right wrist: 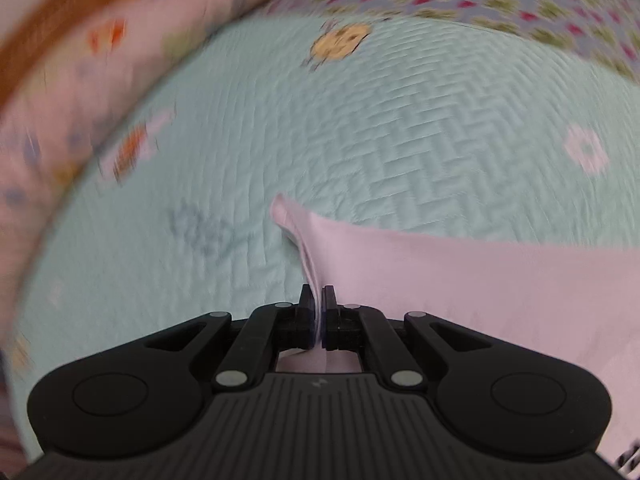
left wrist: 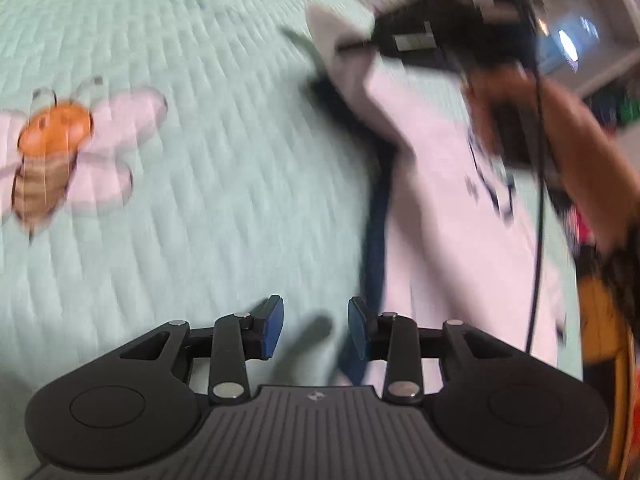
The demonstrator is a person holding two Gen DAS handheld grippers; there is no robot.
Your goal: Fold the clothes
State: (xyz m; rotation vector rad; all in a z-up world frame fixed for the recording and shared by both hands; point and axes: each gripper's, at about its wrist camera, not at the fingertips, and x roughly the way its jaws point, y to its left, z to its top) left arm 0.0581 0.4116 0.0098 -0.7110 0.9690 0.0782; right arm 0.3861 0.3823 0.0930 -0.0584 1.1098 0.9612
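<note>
A pale pink garment (left wrist: pixel 440 208) with dark blue trim and a dark print lies on the mint quilted bedspread (left wrist: pixel 200 180), its upper part lifted. My left gripper (left wrist: pixel 316 326) is open and empty, just left of the garment's lower edge. The right gripper (left wrist: pixel 408 40) shows in the left wrist view, held by a hand above the garment. In the right wrist view my right gripper (right wrist: pixel 318 312) is shut on a fold of the pink garment (right wrist: pixel 460 276), which trails off to the right above the bedspread (right wrist: pixel 360 140).
A bee appliqué (left wrist: pixel 60 152) sits on the bedspread at the left. A floral patterned cover (right wrist: pixel 480 4) lies at the far side and a pink patterned border (right wrist: pixel 80 80) runs along the left. The person's arm (left wrist: pixel 580 168) is at the right.
</note>
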